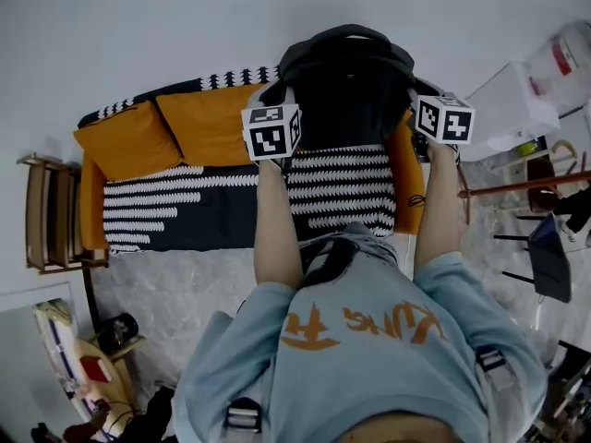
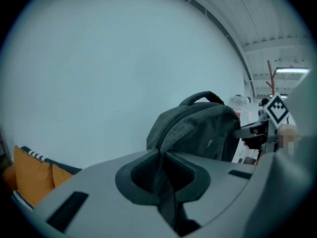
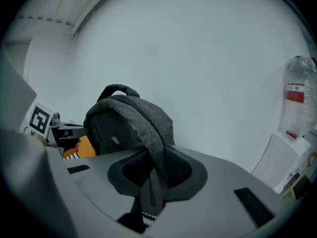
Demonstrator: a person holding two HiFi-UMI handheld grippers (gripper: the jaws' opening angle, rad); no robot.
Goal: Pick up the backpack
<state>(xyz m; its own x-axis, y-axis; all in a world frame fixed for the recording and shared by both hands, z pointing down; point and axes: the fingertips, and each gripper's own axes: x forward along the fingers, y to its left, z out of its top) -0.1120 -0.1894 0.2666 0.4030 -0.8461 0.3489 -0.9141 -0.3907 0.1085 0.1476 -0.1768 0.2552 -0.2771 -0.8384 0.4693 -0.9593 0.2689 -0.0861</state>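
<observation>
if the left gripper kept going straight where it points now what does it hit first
Probably the dark grey fabric backpack, whose strap the left gripper clamps; behind it the pale wall, depth unclear.

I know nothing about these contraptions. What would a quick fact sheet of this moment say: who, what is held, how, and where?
who: a person in a light blue top, a tool in each hand
thing held: grey backpack
left gripper: jaws shut on a dark strap of the backpack
right gripper: jaws shut on a grey strap of it
position: backpack held up between both grippers, before the white wall
below: sofa with orange cushions and a striped blanket
stage: backpack looks picked up
</observation>
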